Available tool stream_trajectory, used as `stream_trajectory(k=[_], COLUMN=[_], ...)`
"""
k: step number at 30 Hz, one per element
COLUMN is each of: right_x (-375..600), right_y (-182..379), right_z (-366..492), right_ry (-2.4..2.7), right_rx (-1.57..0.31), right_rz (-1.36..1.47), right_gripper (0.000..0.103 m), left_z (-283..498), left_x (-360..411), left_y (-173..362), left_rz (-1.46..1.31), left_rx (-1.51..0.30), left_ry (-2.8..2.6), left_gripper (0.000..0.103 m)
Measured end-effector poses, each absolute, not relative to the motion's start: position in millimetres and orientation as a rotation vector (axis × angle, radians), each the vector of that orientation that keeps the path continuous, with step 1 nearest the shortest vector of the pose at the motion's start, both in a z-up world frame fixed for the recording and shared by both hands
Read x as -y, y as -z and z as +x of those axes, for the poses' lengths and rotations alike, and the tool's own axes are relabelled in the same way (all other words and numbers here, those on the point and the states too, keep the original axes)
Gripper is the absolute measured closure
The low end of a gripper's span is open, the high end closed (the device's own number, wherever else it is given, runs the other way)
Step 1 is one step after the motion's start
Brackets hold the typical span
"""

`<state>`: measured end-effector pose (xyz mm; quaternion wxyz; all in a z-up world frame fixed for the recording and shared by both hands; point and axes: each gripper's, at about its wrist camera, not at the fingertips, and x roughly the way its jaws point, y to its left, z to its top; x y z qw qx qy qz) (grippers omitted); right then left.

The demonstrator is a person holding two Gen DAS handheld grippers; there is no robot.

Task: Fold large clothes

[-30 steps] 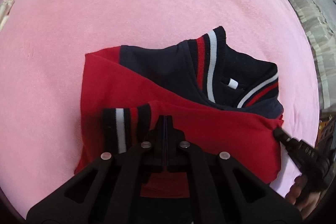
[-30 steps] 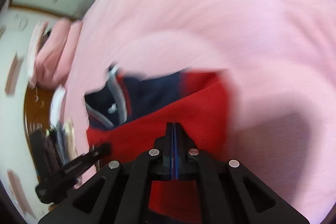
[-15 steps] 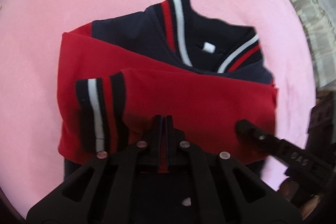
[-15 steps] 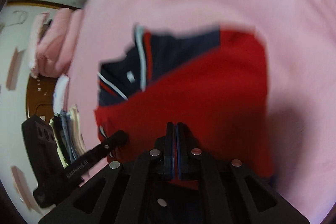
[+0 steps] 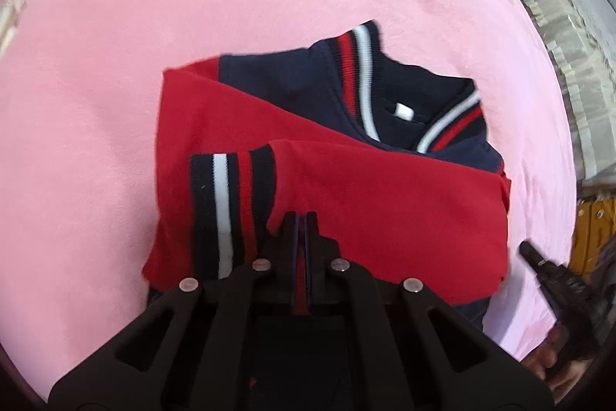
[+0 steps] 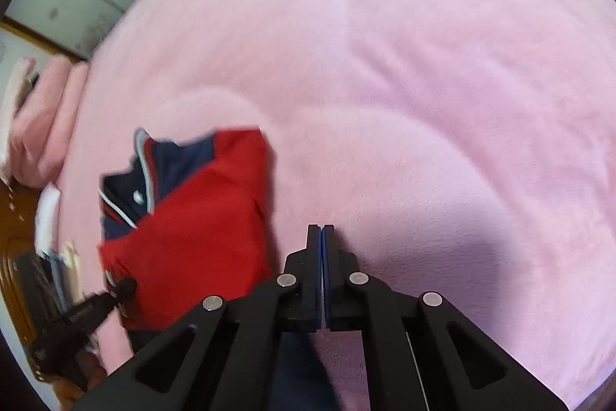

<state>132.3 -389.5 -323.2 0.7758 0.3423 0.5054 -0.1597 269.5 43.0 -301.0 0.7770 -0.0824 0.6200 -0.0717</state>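
A red and navy jacket (image 5: 385, 203) with striped collar and cuff lies partly folded on the pink blanket (image 5: 192, 26). My left gripper (image 5: 301, 218) is shut on the jacket's red fabric near the striped cuff (image 5: 223, 203). In the right wrist view the jacket (image 6: 200, 234) lies to the left. My right gripper (image 6: 320, 230) is shut with nothing between its fingers, over bare blanket to the right of the jacket. The left gripper's tip (image 6: 123, 289) shows at the jacket's near edge. The right gripper (image 5: 539, 264) shows at the jacket's right side.
The pink blanket (image 6: 423, 83) covers the whole bed. Pink pillows (image 6: 42, 126) lie at the far left. A whitish stack (image 5: 558, 45) and wooden furniture (image 5: 593, 237) stand beyond the bed's right edge.
My right gripper has let go of the jacket and swung off to its right, over bare blanket. My left gripper still holds the red fabric; the jacket sits farther from it.
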Motion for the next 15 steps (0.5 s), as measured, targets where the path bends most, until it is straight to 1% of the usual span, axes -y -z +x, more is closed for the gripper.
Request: stream_trajectory(k=[2,3,7,10,11,13,15], right_x=[379,368,317,276,271,276,290], right_y=[311,309,323,346,352,357,354], right_z=[125,125,133,144,143,136,125], right_ry=[0.267,0.216,0.09,0.082,0.091,0.084,0.197], right_rx=[-1.023,-1.018,-1.087,-1.115,-1.114,-1.091,-1.063], right_rz=[0.782,0.796,0.772,0.727,0.725,0.776,0.749], right_gripper=[0.102,0.102,0.102,0.102,0.102,0.102,0.102], left_z=[257,254,238,228,225,211,207], left_x=[-37,-32,-21,-18,-13,-38,-52], left_y=[290,290,298,303,307,303,307], left_rz=[-0.111,-0.101,-0.078,-0.056,-0.042,-0.041,-0.035], left_rx=[-1.311,-1.304,-1.332,-1.293,-1.287,-1.282,-1.28], left_ry=[0.149,0.156,0.183,0.153,0.135,0.089,0.027], left_gripper=[0.103,0.103,0.102,0.102,0.102,0.102,0.102])
